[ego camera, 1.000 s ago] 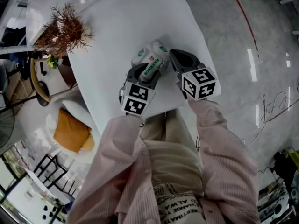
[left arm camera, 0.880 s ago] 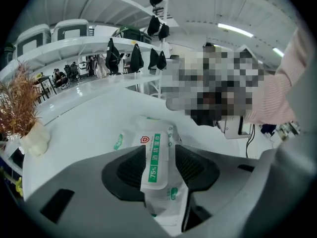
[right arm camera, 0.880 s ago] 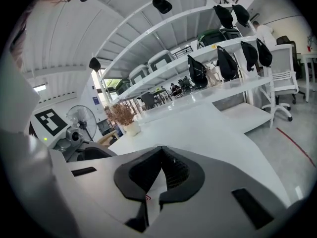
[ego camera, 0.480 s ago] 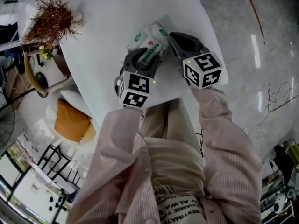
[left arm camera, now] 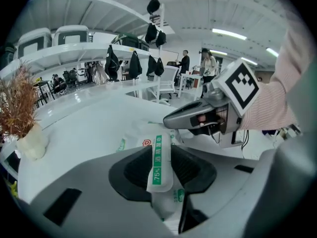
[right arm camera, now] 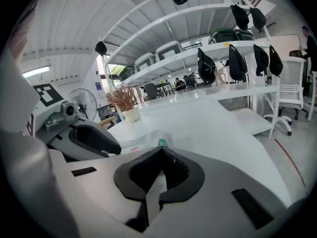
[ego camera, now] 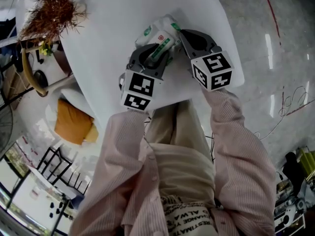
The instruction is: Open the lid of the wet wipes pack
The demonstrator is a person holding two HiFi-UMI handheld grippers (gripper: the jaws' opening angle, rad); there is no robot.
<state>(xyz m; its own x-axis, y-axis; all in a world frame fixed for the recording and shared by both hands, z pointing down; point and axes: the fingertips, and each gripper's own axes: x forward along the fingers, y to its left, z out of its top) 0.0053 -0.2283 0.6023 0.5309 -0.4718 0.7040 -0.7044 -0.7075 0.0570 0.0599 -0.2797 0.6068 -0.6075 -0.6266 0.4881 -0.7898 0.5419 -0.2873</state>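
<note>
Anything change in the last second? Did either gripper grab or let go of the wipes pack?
Barely. The table, dried plant, wet wipes pack and both tools slid up the head view together: mostly camera shift. No grab or release: the left hand-held gripper stays shut on the pack's green-printed fold, the right hand-held gripper stays jaws-together at its edge.

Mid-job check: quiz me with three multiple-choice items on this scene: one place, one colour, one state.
1. Where is the wet wipes pack? A on the floor; B on the white table; C on a chair.
2. Colour of the printed strip between the left hand-held gripper's jaws? A green; B red; C blue.
3. Those jaws are: A wide open; B closed on the pack; C out of view.
Answers: B, the tabletop lies under it; A, a green band shows; B, the strip is pinched between them.
</note>
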